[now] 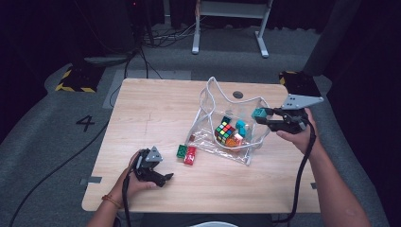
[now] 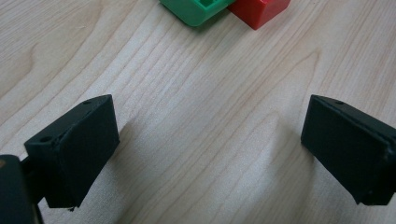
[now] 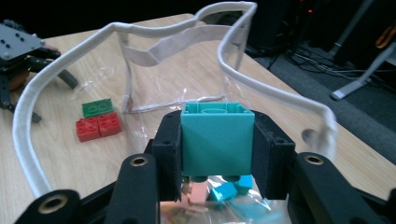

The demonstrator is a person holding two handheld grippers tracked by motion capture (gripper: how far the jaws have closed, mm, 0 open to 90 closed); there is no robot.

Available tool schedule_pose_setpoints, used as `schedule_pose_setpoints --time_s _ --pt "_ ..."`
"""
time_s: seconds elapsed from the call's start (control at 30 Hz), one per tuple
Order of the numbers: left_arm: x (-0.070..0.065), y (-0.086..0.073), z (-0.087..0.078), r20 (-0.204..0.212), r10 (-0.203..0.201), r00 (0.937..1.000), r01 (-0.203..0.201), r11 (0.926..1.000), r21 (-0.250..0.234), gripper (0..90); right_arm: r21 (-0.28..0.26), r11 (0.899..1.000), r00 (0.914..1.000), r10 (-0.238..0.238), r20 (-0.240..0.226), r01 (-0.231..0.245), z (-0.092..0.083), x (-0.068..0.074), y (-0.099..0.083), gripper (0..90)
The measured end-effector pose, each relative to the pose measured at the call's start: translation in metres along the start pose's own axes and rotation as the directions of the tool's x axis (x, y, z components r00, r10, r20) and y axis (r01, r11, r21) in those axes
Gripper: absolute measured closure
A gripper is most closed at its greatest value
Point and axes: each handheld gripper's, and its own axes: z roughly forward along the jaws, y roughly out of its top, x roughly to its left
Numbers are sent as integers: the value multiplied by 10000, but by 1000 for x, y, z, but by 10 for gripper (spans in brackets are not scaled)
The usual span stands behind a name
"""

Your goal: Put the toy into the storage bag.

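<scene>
A clear plastic bag [image 1: 208,120] with a white rim stands open on the table, and I see that rim [image 3: 275,95] close up in the right gripper view. Inside it lie a colour cube [image 1: 225,131] and several small blocks. My right gripper [image 1: 261,115] is shut on a teal block [image 3: 217,138] and hangs above the bag's right edge. A green block [image 1: 181,151] and a red block [image 1: 190,155] lie side by side left of the bag. My left gripper [image 1: 166,178] rests open on the table just short of these two blocks [image 2: 201,9], nothing between its jaws.
The wooden table [image 1: 156,109] has a dark round hole [image 1: 238,94] behind the bag. Beyond the table are a white stand's legs [image 1: 229,28], cables and a yellow-black marked base [image 1: 75,78] on the grey floor.
</scene>
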Motion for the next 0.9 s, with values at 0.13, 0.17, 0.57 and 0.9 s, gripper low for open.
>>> schedule_pose_setpoints --time_s 0.13,0.17,0.57,0.9 --pt "0 0 0 -10 6 10000 -6 10000 -2 42 534 9981 9990 -291 -339 309 19 5 14 592" --pt "0 0 0 -2 0 10000 0 10000 3 42 652 9962 9977 -544 -396 569 23 6 17 592" --pt "0 0 0 -10 0 10000 0 10000 2 42 2493 9568 9826 -1159 -1452 1497 77 19 49 592" --pt "0 0 0 -17 6 10000 -6 10000 -1 42 3657 9141 9757 -1117 -1886 1753 110 20 56 592"
